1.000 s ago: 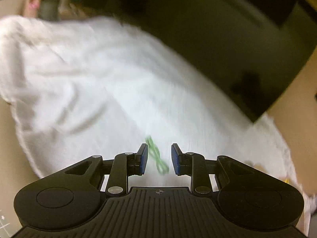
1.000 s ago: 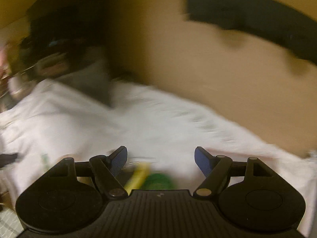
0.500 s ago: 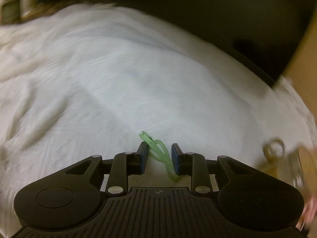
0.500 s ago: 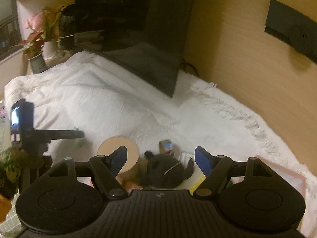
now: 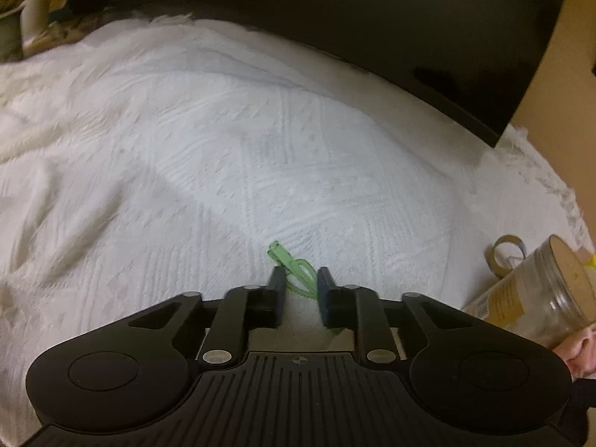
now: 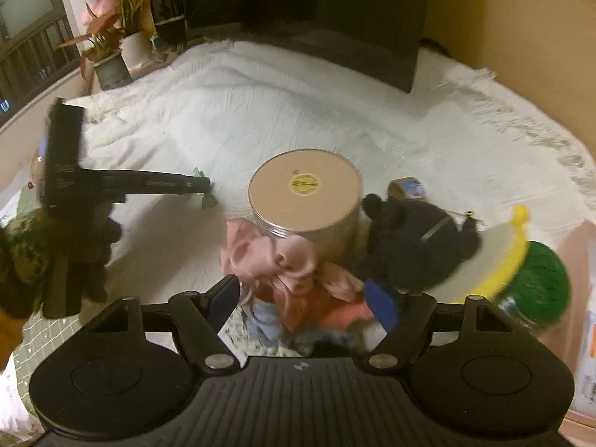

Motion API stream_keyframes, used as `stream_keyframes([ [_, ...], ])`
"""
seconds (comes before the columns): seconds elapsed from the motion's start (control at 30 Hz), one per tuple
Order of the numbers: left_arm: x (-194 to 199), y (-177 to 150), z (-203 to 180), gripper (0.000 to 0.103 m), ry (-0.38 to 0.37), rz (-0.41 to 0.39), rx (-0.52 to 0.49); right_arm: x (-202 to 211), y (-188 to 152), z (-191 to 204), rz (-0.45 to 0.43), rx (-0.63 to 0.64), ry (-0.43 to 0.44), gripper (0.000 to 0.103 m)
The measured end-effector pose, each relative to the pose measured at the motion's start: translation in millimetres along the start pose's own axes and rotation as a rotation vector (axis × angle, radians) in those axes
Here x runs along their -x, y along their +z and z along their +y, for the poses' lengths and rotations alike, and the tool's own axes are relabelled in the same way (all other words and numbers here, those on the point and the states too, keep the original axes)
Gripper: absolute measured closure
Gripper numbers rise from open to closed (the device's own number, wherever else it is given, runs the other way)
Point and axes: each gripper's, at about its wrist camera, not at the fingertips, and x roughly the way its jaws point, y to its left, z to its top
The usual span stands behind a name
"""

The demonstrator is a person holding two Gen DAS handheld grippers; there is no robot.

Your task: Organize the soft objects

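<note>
My left gripper (image 5: 300, 275) hangs low over the white blanket (image 5: 260, 149), shut on a thin green loop (image 5: 294, 260) that sticks out past its fingertips. In the right wrist view the same left gripper (image 6: 203, 186) reaches in from the left with the green loop (image 6: 208, 201) at its tip. My right gripper (image 6: 301, 298) hovers over a pile of soft things, its jaws closing with a pink bow (image 6: 272, 260) and salmon cloth (image 6: 335, 311) between them. I cannot tell whether the pads press on it. A black plush (image 6: 413, 246) lies just right of the bow.
A jar with a tan lid (image 6: 305, 186) stands behind the bow, with a tape roll (image 6: 408, 188) beside it. A yellow-rimmed disc and a green round thing (image 6: 540, 283) lie at the right. Potted plants (image 6: 111, 48) and a dark screen (image 6: 298, 11) stand at the back.
The left gripper sank toward the blanket and its jaws narrowed on the green loop. The right gripper swung down over the jar and soft pile, and its jaws narrowed.
</note>
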Motion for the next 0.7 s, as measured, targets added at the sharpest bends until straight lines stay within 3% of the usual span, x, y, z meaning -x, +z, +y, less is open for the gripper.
stream_keyframes([
  [0.03, 3.2, -1.6, -0.3, 0.093, 0.009, 0.002, -0.001, -3.1, 1.8, 2.0, 0.009, -0.002, -0.003, 0.056],
  [0.07, 6.3, -4.0, -2.7, 0.094, 0.023, -0.001, -0.029, -4.5, 3.0, 2.9, 0.023, -0.001, 0.004, 0.076],
  [0.1, 8.7, -6.7, -5.2, 0.094, 0.033, -0.01, -0.058, -2.0, 3.1, 3.8, 0.025, -0.001, 0.022, 0.088],
  [0.13, 11.3, -9.1, -6.6, 0.094, 0.033, -0.019, -0.075, 2.7, 2.9, 4.2, 0.015, 0.002, 0.038, 0.09],
  [0.3, 28.7, -11.9, -5.1, 0.095, -0.011, -0.06, -0.064, 31.1, 7.4, 0.6, -0.031, -0.001, 0.088, 0.094],
  [0.4, 31.4, -4.4, 2.5, 0.094, -0.037, -0.085, 0.048, 43.8, 8.0, 1.3, -0.048, 0.016, 0.097, 0.094],
  [0.53, 3.3, 11.5, 10.4, 0.092, -0.012, 0.082, 0.219, 47.0, -2.0, 12.7, -0.04, 0.065, 0.097, 0.094],
  [0.7, -2.7, 11.1, -15.5, 0.091, 0.071, 0.039, 0.098, 24.0, -32.2, 34.3, 0.005, 0.196, 0.061, 0.094],
])
